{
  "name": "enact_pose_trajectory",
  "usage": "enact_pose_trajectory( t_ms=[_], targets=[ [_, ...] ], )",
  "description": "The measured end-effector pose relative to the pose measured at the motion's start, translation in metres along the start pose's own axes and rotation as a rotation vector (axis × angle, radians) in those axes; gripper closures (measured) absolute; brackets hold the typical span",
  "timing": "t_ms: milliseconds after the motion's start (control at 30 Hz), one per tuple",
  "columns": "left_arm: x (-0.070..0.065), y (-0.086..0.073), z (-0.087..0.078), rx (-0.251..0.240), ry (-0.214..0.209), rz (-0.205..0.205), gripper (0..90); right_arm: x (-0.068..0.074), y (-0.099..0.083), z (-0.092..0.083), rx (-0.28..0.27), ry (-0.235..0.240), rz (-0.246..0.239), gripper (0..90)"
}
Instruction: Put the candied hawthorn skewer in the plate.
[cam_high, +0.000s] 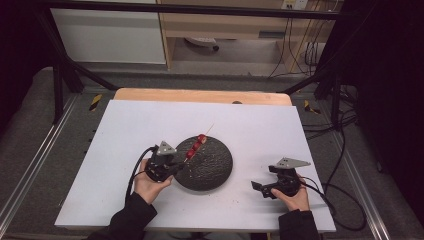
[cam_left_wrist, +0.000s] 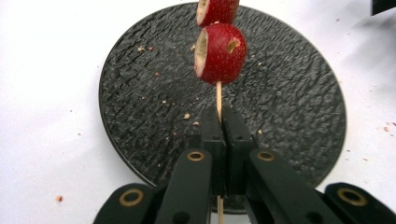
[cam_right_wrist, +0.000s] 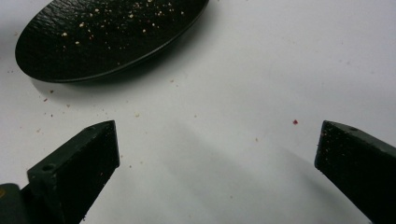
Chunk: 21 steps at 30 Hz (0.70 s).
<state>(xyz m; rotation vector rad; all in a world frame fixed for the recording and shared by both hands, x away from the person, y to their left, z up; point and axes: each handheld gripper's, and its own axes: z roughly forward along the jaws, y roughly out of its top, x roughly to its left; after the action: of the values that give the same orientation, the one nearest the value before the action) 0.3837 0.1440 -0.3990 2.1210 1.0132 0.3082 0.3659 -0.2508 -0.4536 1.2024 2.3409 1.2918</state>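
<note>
Pinching thin wooden skewer of glossy red fruits, round pebbled black plate

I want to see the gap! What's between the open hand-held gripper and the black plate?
Bare white table with tiny crumbs, seen in the right gripper view between right hand-held gripper and plate.

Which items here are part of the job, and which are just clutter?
In the job:
- thin wooden skewer threaded with red hollowed fruits, clamped in the left gripper
- round black textured plate beneath the skewer
- right gripper, open, holding nothing, over the white table surface

Lying about:
- scattered crumbs on table and plate
- cables beside the table
- wooden shelving behind
</note>
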Motion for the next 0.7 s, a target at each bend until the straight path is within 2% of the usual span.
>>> enact_pose_trajectory(
  t_ms=[67,333,500,700],
  targets=[
    [0.001,0.001,0.004,0.012,0.001,-0.010,88.5,-0.001,-0.002,-0.002,0.003,-0.003,0.004,0.5],
    [0.000,0.001,0.018,0.075,0.014,-0.005,88.5,-0.003,-0.004,-0.005,-0.006,-0.007,0.010,0.6],
    [-0.004,0.000,0.028,0.122,0.008,-0.003,88.5,-0.004,-0.005,-0.006,-0.005,-0.004,0.013,0.6],
    [-0.009,0.000,0.035,0.155,0.014,0.004,88.3,-0.005,-0.006,-0.006,-0.005,0.001,0.010,0.7]
  ],
)
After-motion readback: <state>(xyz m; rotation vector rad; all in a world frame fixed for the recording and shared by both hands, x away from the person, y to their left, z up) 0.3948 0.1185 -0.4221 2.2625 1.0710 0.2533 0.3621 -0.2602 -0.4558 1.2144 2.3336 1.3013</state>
